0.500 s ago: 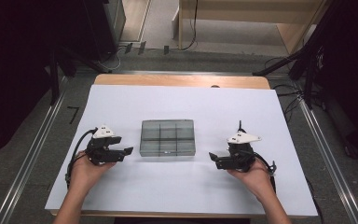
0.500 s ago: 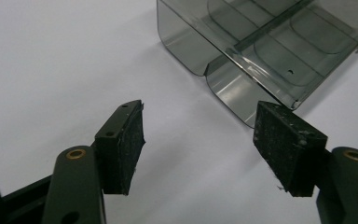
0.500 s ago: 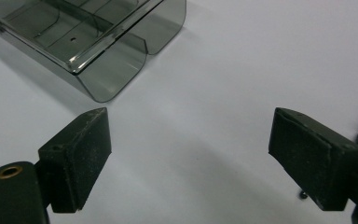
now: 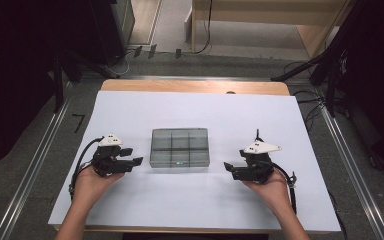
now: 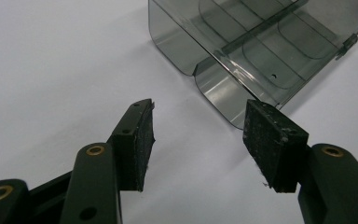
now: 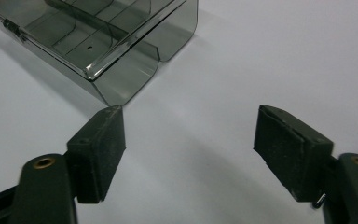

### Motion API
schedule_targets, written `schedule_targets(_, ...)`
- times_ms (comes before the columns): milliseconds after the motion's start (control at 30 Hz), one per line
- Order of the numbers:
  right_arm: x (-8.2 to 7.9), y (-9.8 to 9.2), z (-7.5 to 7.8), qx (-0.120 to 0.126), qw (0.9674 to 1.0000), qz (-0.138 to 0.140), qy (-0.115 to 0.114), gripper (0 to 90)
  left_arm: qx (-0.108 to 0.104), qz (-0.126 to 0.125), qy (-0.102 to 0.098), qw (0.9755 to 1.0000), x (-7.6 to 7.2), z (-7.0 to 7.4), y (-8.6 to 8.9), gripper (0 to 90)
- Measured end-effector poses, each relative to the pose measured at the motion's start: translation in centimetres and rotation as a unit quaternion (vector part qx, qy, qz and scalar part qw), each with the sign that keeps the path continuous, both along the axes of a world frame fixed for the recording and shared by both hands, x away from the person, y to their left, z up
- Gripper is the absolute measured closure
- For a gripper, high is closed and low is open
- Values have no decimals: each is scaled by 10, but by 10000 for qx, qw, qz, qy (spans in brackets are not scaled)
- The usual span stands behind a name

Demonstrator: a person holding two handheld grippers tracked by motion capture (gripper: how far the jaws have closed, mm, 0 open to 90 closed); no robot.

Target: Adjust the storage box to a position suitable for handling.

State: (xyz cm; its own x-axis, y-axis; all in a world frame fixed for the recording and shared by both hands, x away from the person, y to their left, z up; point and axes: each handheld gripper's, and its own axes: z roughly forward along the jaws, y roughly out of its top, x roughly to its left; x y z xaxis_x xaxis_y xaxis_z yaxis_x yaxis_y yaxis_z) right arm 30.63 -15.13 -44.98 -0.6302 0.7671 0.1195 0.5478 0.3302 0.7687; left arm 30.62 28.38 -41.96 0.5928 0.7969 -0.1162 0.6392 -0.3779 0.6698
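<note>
Both hands rest low on the table, left gripper (image 4: 136, 162) and right gripper (image 4: 228, 169) pointing inward, jaws open w/ nothing between. The box (image 4: 180, 147) (smoky clear plastic, divided compartments, lid shut) sits centre, between them.

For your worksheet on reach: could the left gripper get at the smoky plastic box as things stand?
Probably yes: the left gripper is open beside the box, with bare white table cover between them.

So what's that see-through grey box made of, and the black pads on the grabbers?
The box looks like smoky clear plastic: glossy, and you can see its dividers through the lid. The pads look like matte black rubber or foam, rough and speckled with dust; which one is hard to tell.
</note>
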Motion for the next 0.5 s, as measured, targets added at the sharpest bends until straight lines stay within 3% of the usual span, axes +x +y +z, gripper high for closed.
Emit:
schedule_targets(167, -1, 1, 0, -26, 10000, 1, -33, 311, -37, 61, 31, 10000, 0, 1, 2, 433)
schedule_targets(500, -2, 5, 0, -21, 9999, 94, -30, 355, -37, -53, 64, 10000, -3, 3, -3, 420)
